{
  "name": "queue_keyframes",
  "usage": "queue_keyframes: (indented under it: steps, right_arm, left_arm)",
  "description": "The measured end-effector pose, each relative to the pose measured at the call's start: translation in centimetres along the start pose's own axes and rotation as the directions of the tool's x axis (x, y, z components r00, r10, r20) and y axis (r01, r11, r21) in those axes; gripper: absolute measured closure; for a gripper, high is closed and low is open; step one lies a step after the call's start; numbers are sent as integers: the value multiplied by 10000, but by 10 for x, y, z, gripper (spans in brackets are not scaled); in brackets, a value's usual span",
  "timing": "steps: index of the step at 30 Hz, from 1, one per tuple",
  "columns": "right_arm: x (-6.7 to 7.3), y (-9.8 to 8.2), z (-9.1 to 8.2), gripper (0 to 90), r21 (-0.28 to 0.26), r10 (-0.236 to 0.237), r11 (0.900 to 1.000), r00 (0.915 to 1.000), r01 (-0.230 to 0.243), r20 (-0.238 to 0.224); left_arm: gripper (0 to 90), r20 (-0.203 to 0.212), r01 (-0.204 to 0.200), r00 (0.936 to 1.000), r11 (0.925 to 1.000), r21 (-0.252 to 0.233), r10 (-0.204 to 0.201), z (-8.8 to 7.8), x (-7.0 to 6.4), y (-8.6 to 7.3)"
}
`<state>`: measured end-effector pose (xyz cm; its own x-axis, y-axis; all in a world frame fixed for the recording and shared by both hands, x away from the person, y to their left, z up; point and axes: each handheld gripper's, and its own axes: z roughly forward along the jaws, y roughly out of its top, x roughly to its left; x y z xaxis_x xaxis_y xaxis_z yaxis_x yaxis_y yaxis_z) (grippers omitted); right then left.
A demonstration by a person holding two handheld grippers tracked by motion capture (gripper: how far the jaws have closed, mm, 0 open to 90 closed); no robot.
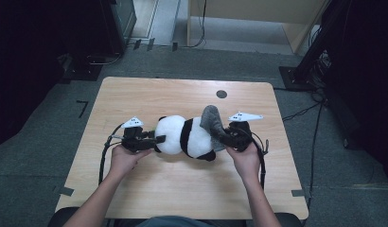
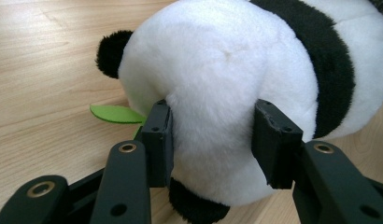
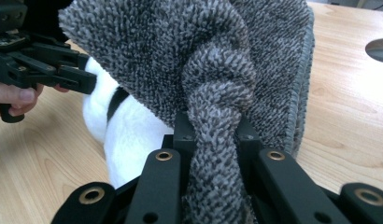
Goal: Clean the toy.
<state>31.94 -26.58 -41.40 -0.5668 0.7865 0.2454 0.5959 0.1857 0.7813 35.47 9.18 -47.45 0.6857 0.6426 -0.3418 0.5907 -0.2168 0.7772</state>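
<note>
A plush panda [image 1: 185,137] lies on its side in the middle of the wooden table [image 1: 135,94]. My left gripper [image 1: 159,139] is shut on its white head [image 2: 213,102], the pads pressing in from both sides. A green felt leaf [image 2: 116,113] sticks out beside the head. A grey terry cloth [image 1: 212,121] rises in a bunch over the panda's right end. My right gripper [image 1: 220,137] is shut on a fold of that cloth [image 3: 217,121], which hangs in front of the panda's body [image 3: 126,140].
A round cable hole [image 1: 221,93] sits in the table near its far edge. The person's hand and the left gripper [image 3: 40,65] appear beyond the cloth in the right gripper view. Cables trail from both grippers toward the near edge.
</note>
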Motion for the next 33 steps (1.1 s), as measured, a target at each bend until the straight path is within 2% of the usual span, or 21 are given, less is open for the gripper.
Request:
queue_keyframes:
  steps: [8,23,29,33]
  right_arm:
    - [-15,-10,3,781,276,343,9990,9993,-346,116]
    - [-30,-23,12,781,869,777,9930,9965,-803,321]
    - [-36,-30,22,780,1350,1175,9834,9924,-1213,359]
    - [-38,-32,35,780,1733,1161,9774,9925,-1209,375]
  left_arm:
    - [536,33,45,10000,10000,-82,-44,0,0,0]
    - [536,29,84,10000,9999,-78,-84,0,0,0]
    - [537,35,141,9999,9999,-96,-140,-1,0,-1]
    - [538,-27,195,9998,9998,-110,-195,-3,1,-2]
